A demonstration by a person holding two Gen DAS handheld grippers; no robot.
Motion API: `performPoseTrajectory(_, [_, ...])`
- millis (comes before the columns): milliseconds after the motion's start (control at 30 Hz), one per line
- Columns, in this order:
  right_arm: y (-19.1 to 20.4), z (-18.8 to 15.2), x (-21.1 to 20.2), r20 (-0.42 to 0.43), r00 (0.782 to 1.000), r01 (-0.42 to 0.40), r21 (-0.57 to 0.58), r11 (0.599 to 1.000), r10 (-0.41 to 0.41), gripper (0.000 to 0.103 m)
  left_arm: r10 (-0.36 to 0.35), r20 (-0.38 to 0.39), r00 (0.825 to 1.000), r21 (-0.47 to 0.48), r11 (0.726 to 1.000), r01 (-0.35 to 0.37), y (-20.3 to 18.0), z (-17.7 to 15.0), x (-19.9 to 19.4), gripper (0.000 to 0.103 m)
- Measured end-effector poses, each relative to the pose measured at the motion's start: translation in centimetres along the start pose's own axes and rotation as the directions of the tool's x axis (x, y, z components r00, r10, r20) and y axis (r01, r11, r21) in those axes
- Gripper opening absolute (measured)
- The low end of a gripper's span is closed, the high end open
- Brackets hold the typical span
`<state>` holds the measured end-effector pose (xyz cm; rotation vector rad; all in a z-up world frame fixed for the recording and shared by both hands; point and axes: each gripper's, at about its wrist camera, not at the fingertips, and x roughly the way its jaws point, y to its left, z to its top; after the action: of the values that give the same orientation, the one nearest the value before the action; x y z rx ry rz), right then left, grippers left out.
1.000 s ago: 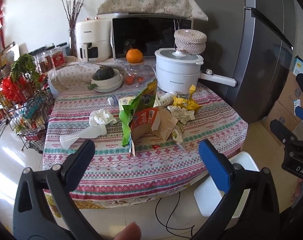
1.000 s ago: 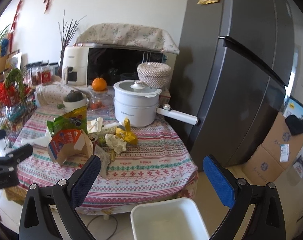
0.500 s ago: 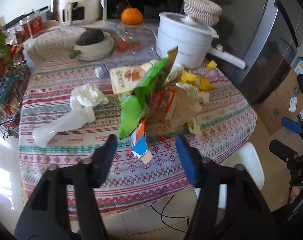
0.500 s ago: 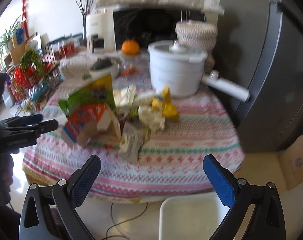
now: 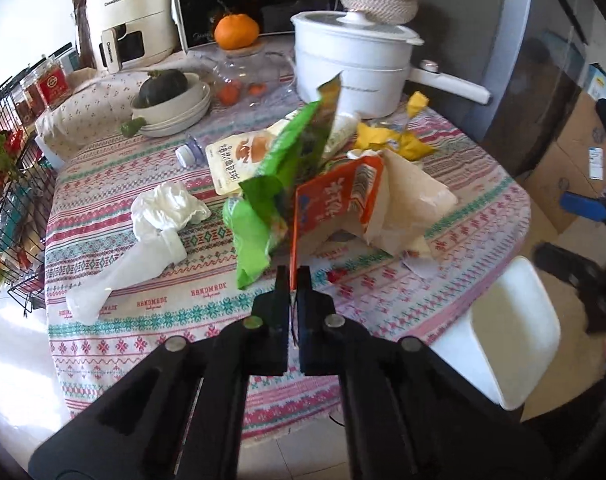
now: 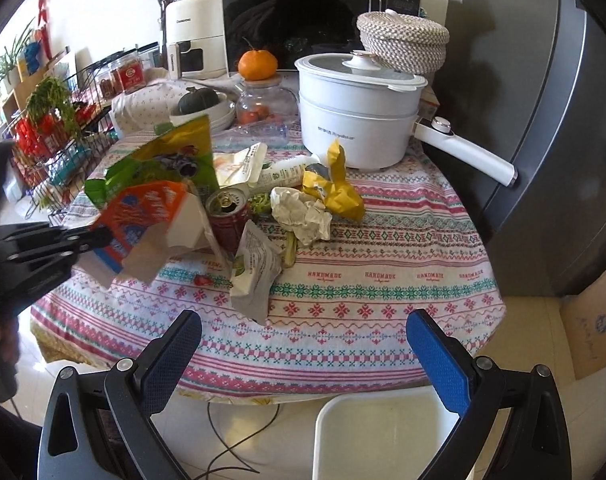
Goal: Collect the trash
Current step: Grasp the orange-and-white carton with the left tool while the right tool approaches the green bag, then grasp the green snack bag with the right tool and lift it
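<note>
A pile of trash lies on the round table (image 5: 151, 304): an orange carton (image 5: 335, 200), a green snack bag (image 5: 279, 176), a yellow wrapper (image 5: 395, 140), a white crumpled tissue (image 5: 167, 204) and a clear plastic bag (image 5: 123, 276). My left gripper (image 5: 291, 280) is shut on the near edge of the orange carton (image 6: 143, 212); it also shows in the right wrist view (image 6: 99, 238). My right gripper (image 6: 303, 344) is open and empty in front of the table edge, above a white bin (image 6: 383, 436). A red can (image 6: 227, 216) and crumpled paper (image 6: 303, 212) lie in the pile.
A white pot (image 6: 359, 120) with a long handle, a woven basket (image 6: 403, 40), an orange (image 6: 257, 64), a bowl with a squash (image 5: 167, 96) and a microwave stand at the back. A wire rack (image 5: 7, 184) is left, a fridge (image 6: 563, 120) and cardboard boxes (image 5: 575, 152) right.
My left gripper has moved forward to the pile and shut on the orange carton's edge. My right gripper has moved closer to the table and stays open.
</note>
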<state>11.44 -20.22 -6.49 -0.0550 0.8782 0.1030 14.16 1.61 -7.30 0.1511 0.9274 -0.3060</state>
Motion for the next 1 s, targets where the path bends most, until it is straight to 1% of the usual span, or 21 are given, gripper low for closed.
performPoseTrajectory(167, [-1.1, 0.1, 0.7, -0.013, 0.999, -0.038, 0.071, 0.997, 0.039, 0.103, -0.053, -0.014, 0.999, 0.002, 0.999, 0.053, 0.6, -1.5, -2.0, 0.003])
performPoseTrajectory(233, [-1.3, 0.1, 0.8, -0.014, 0.998, -0.051, 0.094, 0.994, 0.053, 0.103, -0.073, -0.008, 0.997, 0.001, 0.997, 0.073, 1.0, -2.1, -3.1, 0.003])
performPoseTrajectory(367, [-1.1, 0.0, 0.8, -0.013, 0.998, -0.058, 0.101, 0.993, 0.059, 0.103, -0.113, 0.021, 0.993, 0.014, 0.994, 0.112, 1.7, -3.6, -5.7, 0.003])
performPoseTrajectory(467, [-0.9, -0.1, 0.9, -0.017, 0.998, -0.064, 0.106, 0.992, 0.066, 0.103, -0.108, 0.010, 0.994, 0.047, 0.993, 0.108, 1.8, -5.1, -6.4, 0.003])
performPoseTrajectory(567, [-0.9, 0.1, 1.1, -0.019, 0.996, -0.083, 0.133, 0.988, 0.086, 0.103, -0.092, -0.006, 0.996, 0.032, 0.995, 0.093, 2.9, -6.1, -6.3, 0.003])
performPoseTrajectory(667, [-0.4, 0.8, 1.3, -0.021, 0.993, -0.110, 0.159, 0.981, 0.115, 0.103, -0.047, 0.010, 0.999, -0.003, 0.999, 0.047, 4.8, -6.3, -6.8, 0.003])
performPoseTrajectory(733, [0.2, 1.8, 1.1, -0.029, 0.989, -0.140, 0.192, 0.971, 0.148, 0.103, -0.011, 0.041, 0.999, -0.032, 0.999, 0.012, 6.0, -6.1, -7.6, 0.003])
performPoseTrajectory(767, [0.6, 2.2, 1.0, -0.028, 0.985, -0.159, 0.199, 0.967, 0.168, 0.103, 0.020, 0.062, 0.998, -0.048, 0.999, -0.017, 6.7, -5.8, -8.0, 0.003])
performPoseTrajectory(833, [2.1, 4.1, 0.5, -0.018, 0.980, -0.192, 0.198, 0.961, 0.200, 0.103, 0.075, 0.090, 0.993, -0.064, 0.996, -0.070, 7.6, -5.5, -8.6, 0.003])
performPoseTrajectory(933, [4.8, 6.7, 0.1, 0.003, 0.978, -0.205, 0.164, 0.965, 0.207, 0.103, 0.139, 0.120, 0.983, -0.094, 0.987, -0.128, 8.7, -5.3, -9.2, 0.003])
performPoseTrajectory(1000, [6.8, 8.3, 0.7, 0.006, 0.978, -0.206, 0.160, 0.965, 0.208, 0.102, 0.184, 0.127, 0.975, -0.113, 0.979, -0.170, 9.4, -5.3, -9.0, 0.003])
